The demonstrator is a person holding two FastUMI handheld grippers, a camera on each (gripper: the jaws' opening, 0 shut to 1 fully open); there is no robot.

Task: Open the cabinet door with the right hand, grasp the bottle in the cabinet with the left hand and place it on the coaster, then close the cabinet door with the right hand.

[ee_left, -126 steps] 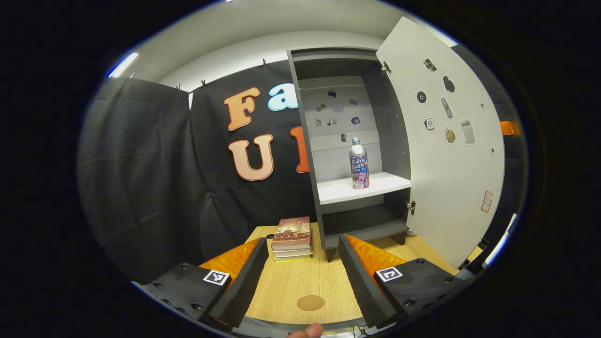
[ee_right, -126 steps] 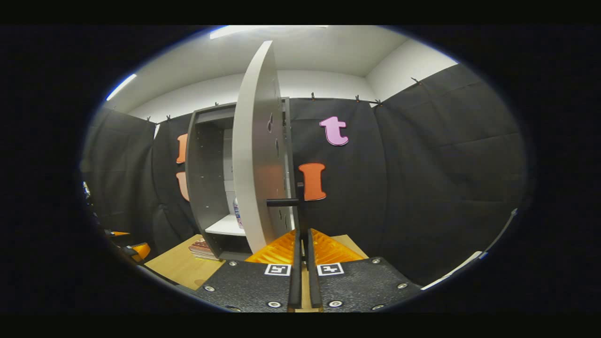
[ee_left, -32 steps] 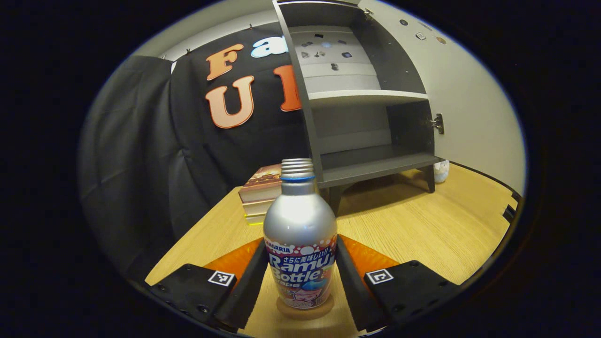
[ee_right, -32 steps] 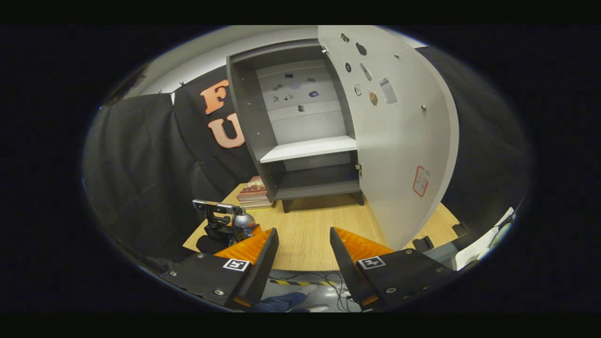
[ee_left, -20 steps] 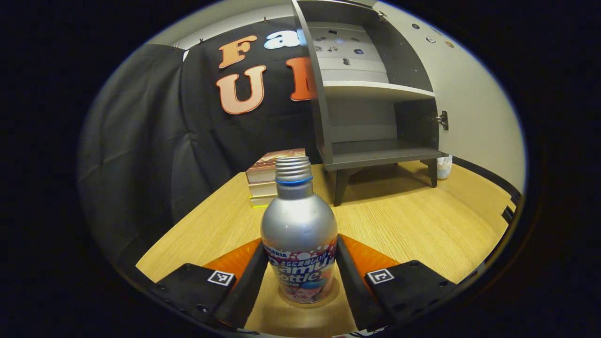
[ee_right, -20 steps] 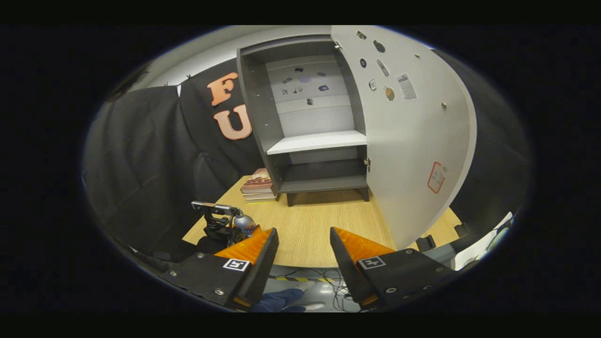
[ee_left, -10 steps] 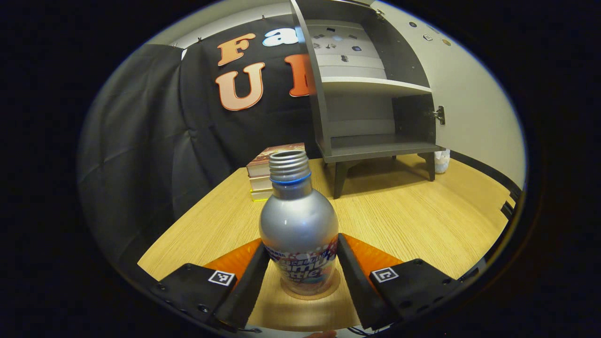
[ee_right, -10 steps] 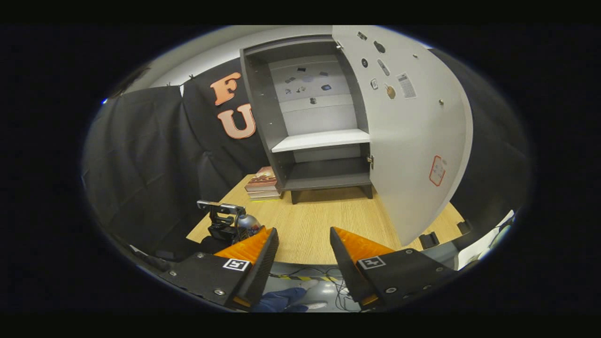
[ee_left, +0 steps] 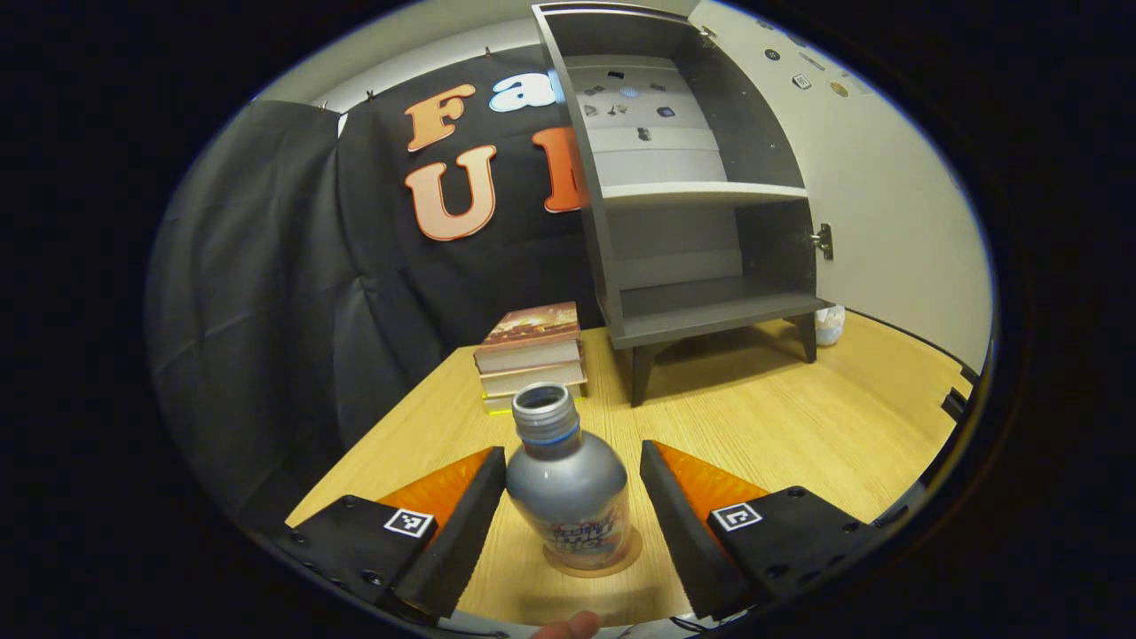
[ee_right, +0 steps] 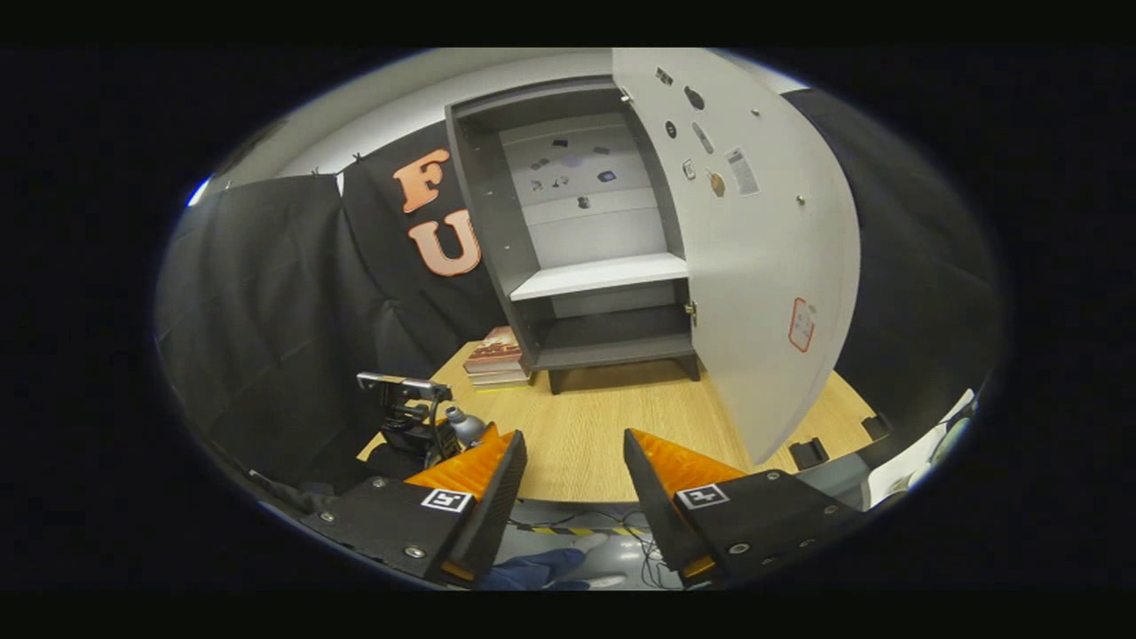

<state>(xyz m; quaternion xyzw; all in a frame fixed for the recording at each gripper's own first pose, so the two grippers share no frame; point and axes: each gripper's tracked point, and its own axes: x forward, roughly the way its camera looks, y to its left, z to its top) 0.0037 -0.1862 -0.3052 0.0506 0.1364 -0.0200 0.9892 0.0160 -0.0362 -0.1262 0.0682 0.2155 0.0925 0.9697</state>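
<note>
A: Where's the bottle (ee_left: 568, 488) now?

B: Upright on the coaster (ee_left: 593, 563), between the fingers of the left gripper (ee_left: 571, 519). The jaws stand wide, with a gap on each side of the body, so nothing is pressing on it. In the right gripper view it sits just beyond that claw's left finger, with the left gripper rig beside it.

A: And the right gripper (ee_right: 569, 486)?

B: Spread wide and empty, hanging off the near edge of the table (ee_right: 612, 426). The cabinet door (ee_right: 754, 257) stands swung out, ahead of it and to its right; the cabinet (ee_right: 568, 231) is straight ahead, its shelves bare.

A: How would the bottle handle if it needed shifting?

B: It looks like thin metal, cap off (the threaded mouth is open), so probably light, smooth-sided and easy to dent or tip. I'd take it low on the straight printed body, not on the rounded shoulder, where the fingers would likely slide.

A: And the door?

B: A stiff panel on hinges; I'd judge a push on its free edge, well away from the hinges, would swing it shut.
</note>
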